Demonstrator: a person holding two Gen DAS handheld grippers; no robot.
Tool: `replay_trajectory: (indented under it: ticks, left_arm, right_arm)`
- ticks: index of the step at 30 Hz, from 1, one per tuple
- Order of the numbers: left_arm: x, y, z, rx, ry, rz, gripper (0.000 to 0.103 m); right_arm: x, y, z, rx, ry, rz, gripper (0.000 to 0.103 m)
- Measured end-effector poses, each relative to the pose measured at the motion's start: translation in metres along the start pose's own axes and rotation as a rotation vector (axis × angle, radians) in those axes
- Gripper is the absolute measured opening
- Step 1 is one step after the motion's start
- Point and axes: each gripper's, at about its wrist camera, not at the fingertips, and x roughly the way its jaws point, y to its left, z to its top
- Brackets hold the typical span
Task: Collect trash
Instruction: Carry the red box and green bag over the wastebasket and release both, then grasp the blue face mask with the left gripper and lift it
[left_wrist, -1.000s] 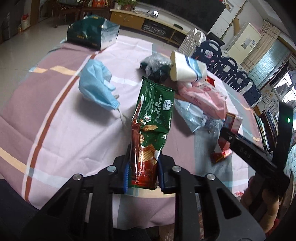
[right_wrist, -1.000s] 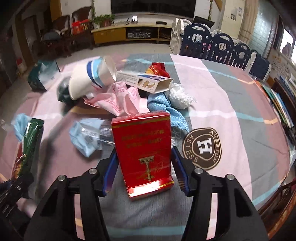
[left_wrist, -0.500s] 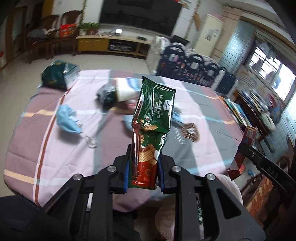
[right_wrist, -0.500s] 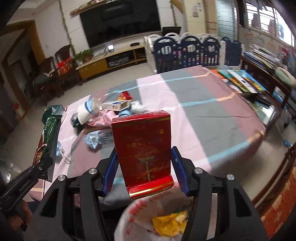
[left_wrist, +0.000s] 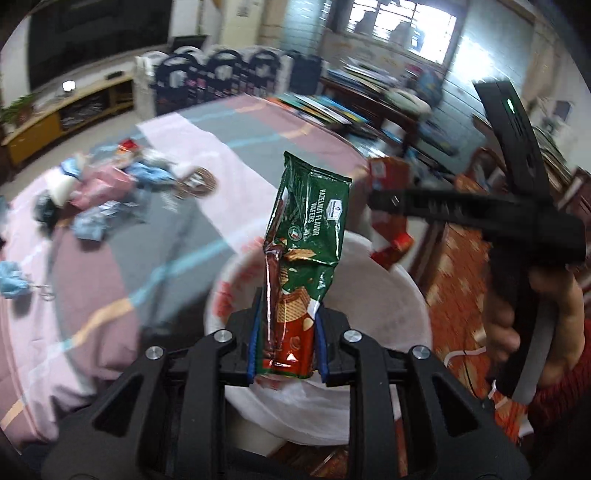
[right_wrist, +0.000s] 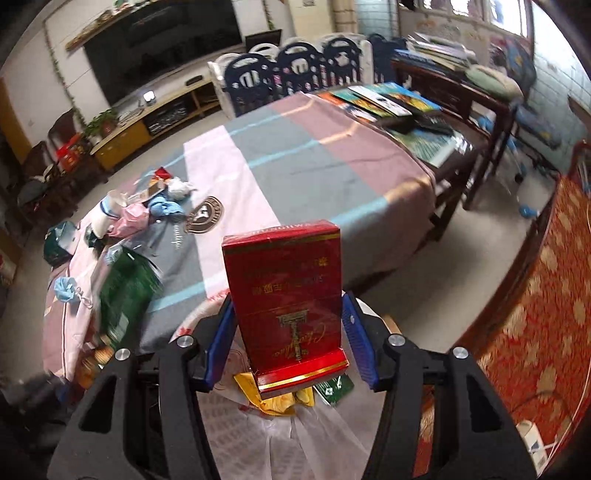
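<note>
My left gripper (left_wrist: 286, 341) is shut on a green wafer packet (left_wrist: 304, 251), held upright over a white-lined trash bin (left_wrist: 406, 295) beside the table. In the right wrist view my right gripper (right_wrist: 290, 343) has its jaws spread a little wider than a red carton (right_wrist: 286, 295), which stands between them over the bin liner (right_wrist: 280, 435); gaps show on both sides. Yellow and green wrappers (right_wrist: 280, 400) lie in the bin. The red carton also shows in the left wrist view (left_wrist: 391, 236).
A round table with a striped cloth (right_wrist: 295, 162) holds a pile of trash (right_wrist: 147, 210): a paper cup, pink bag, blue cloths and a face mask (right_wrist: 64, 288). Books (right_wrist: 388, 103) lie at the table's far edge. A red patterned sofa (right_wrist: 535, 314) stands right.
Both grippers swung away from the table pile to above the trash bin beside the table, each carrying its item. The right jaws now stand wider around the red carton.
</note>
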Motion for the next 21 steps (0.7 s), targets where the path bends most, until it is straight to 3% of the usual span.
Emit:
replay_trajectory:
  ticks: [2,4,6,9,13,15,17,21]
  left_arm:
    - [0.020,-0.003,-0.010,0.008,0.078,-0.037,0.029]
    - [0.034,-0.004,-0.019,0.021,0.132,-0.029,0.043]
    - [0.040,-0.002,-0.022,0.021,0.157,-0.005,0.067]
    - [0.036,0.007,-0.022,-0.011,0.151,0.030,0.080]
    - [0.022,0.033,-0.016,-0.106,0.101,0.076,0.086]
    - [0.014,0.047,-0.013,-0.160,0.073,0.113,0.087]
    - [0.003,0.065,-0.009,-0.228,0.037,0.156,0.088]
    - [-0.020,0.100,-0.008,-0.362,-0.031,0.247,0.089]
  right_arm:
    - [0.002,-0.004,-0.004,0.010,0.024,-0.015,0.056]
    - [0.005,-0.004,-0.007,0.008,0.042,-0.027,0.057]
    - [0.006,-0.004,-0.011,-0.001,0.050,-0.040,0.057]
    - [0.015,-0.002,-0.017,-0.021,0.088,-0.053,0.058]
    - [0.031,0.000,-0.027,-0.009,0.166,-0.048,0.060]
    - [0.036,0.002,-0.030,-0.004,0.193,-0.064,0.075]
    - [0.036,0.004,-0.031,0.010,0.187,-0.086,0.083]
    - [0.030,0.012,-0.024,0.023,0.165,-0.091,0.085]
